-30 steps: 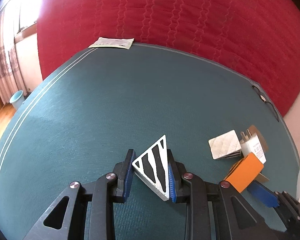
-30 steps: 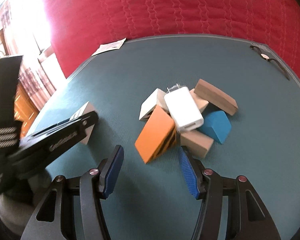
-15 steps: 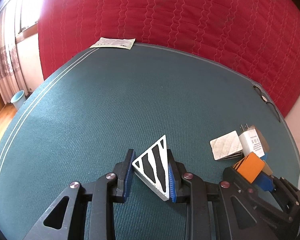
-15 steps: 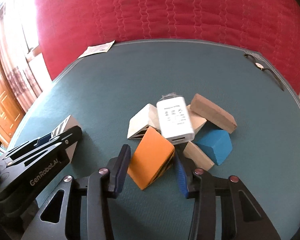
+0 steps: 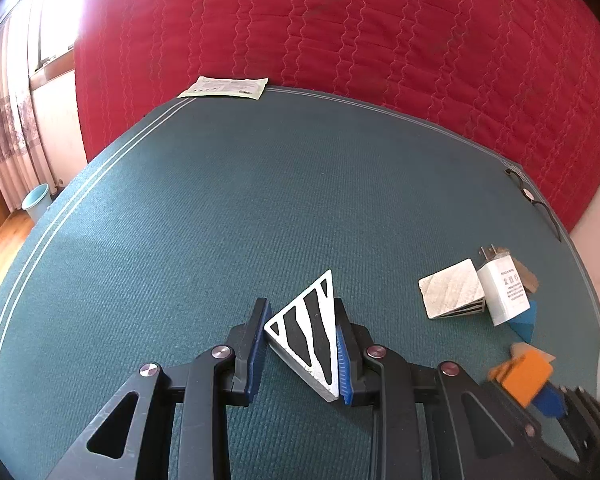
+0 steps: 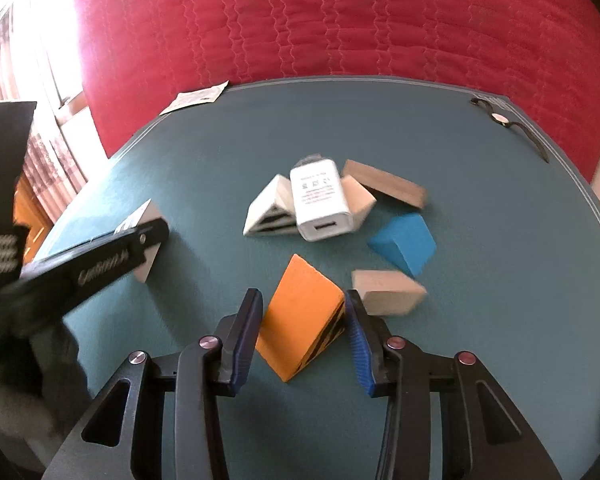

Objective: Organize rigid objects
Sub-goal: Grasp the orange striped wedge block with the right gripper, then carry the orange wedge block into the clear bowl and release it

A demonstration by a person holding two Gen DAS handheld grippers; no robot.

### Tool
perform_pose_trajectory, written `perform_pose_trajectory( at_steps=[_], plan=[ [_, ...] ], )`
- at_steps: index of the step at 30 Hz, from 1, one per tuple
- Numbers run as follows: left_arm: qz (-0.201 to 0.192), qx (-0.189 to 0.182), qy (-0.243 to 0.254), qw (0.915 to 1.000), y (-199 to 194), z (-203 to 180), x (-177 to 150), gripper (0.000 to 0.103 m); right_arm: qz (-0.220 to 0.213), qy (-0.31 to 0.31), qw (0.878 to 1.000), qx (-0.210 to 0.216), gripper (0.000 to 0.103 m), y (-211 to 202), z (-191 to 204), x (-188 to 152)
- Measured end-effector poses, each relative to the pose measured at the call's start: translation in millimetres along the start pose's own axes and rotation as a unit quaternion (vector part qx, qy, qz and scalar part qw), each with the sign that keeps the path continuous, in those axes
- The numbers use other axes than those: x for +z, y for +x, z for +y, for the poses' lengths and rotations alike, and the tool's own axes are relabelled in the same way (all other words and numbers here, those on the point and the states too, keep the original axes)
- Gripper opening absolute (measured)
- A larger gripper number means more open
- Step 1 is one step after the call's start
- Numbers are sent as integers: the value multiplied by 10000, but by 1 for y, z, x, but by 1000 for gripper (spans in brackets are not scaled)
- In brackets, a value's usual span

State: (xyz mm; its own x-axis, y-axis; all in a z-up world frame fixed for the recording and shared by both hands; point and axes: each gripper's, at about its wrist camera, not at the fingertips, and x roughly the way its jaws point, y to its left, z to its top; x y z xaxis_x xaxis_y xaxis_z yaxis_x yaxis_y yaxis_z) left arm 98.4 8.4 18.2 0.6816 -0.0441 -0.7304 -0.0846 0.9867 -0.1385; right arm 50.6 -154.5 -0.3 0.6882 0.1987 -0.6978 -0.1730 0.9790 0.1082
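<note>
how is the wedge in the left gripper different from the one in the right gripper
The white wedge has a white face with black stripes showing; the orange wedge shows a plain orange face, with black stripes only on its side. The white wedge sits apart from the pile; the orange wedge is next to the tan block. Both lie between blue pads: the left gripper grips the white one, the right gripper the orange.

left wrist: low, faces quilt (image 5: 340,40) | right wrist: likewise | shared: charger (image 6: 320,200)
</note>
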Motion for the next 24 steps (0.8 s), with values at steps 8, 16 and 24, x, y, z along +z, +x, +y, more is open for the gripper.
perform_pose_trajectory(
  at_steps=[8,16,24],
  plan=[
    [-3,5,5,10000,0,-1,-1,30,-67,170,9998,-58,43,-25,-17,-20],
    [-32,-2,36,10000,-2,-4,-1,30,-36,454,9988,-183,43,-38,-37,-36],
    [-181,-20,197,9996,-10,-13,-5,30,-185,652,9973,-277,43,-56,-52,-43]
  ],
)
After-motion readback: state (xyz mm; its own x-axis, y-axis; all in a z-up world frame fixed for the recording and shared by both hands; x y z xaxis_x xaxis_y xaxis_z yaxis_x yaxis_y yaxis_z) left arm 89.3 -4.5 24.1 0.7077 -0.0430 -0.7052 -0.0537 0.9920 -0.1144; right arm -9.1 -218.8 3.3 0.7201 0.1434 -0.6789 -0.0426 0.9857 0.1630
